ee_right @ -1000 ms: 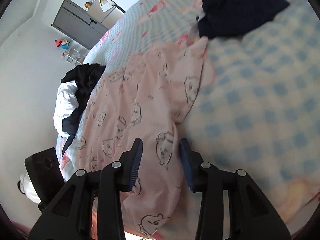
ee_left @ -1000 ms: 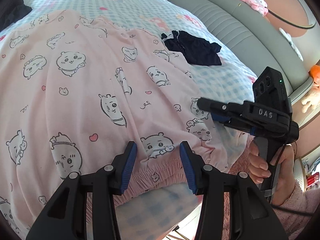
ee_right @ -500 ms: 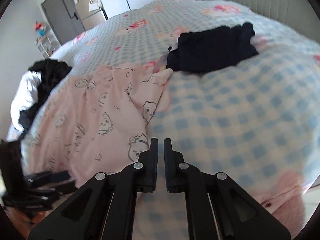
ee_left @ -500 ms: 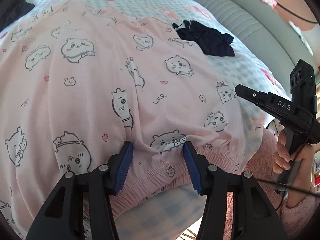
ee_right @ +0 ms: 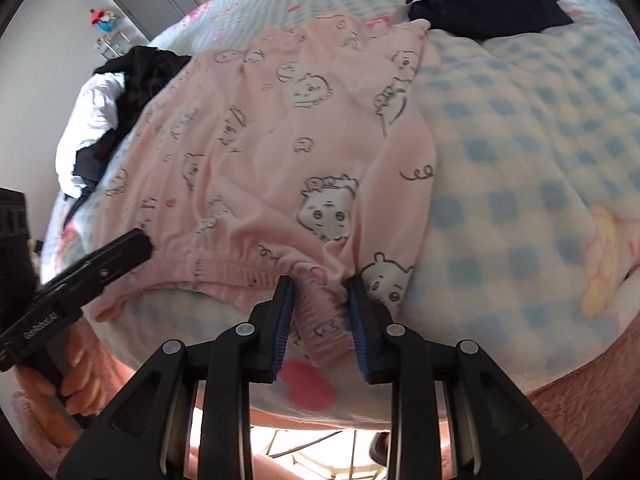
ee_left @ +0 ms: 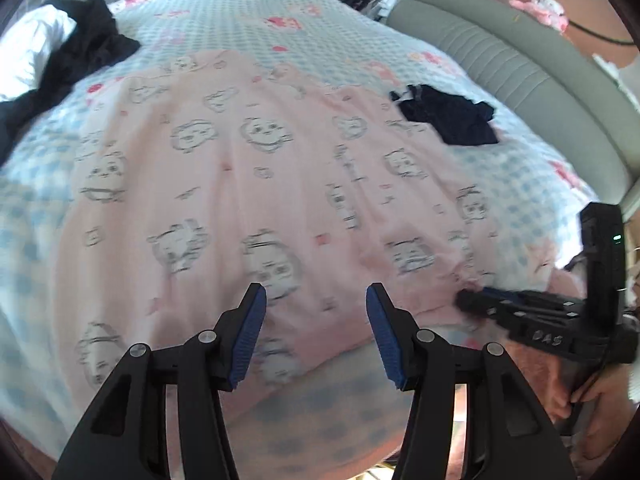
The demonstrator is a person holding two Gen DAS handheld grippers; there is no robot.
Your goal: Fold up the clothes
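Left wrist view showed the left hand-held gripper [ee_left: 316, 336] standing wide and empty above the near hem of the pink pyjama garment [ee_left: 256, 184], which lay spread flat on the checked bed [ee_left: 312, 16], its waistband toward six o'clock. At about four o'clock the right hand-held gripper [ee_left: 466, 300] reached in at the garment's near corner, and a dark garment [ee_left: 448, 116] lay at two o'clock just off the pink cloth. Right wrist view showed the right hand-held gripper [ee_right: 322, 320] at a narrow gap with its jaws opening, a bunched piece of the elastic waistband [ee_right: 320, 308] between the blue pads; whether the pads still pressed it could not be told. The left hand-held gripper [ee_right: 140, 240] came in at nine o'clock over the same hem. By my reading, the step was taking hold of the waistband corners for a first fold. Next, each gripper would need a firm pinch on the hem, then a lift toward twelve o'clock.
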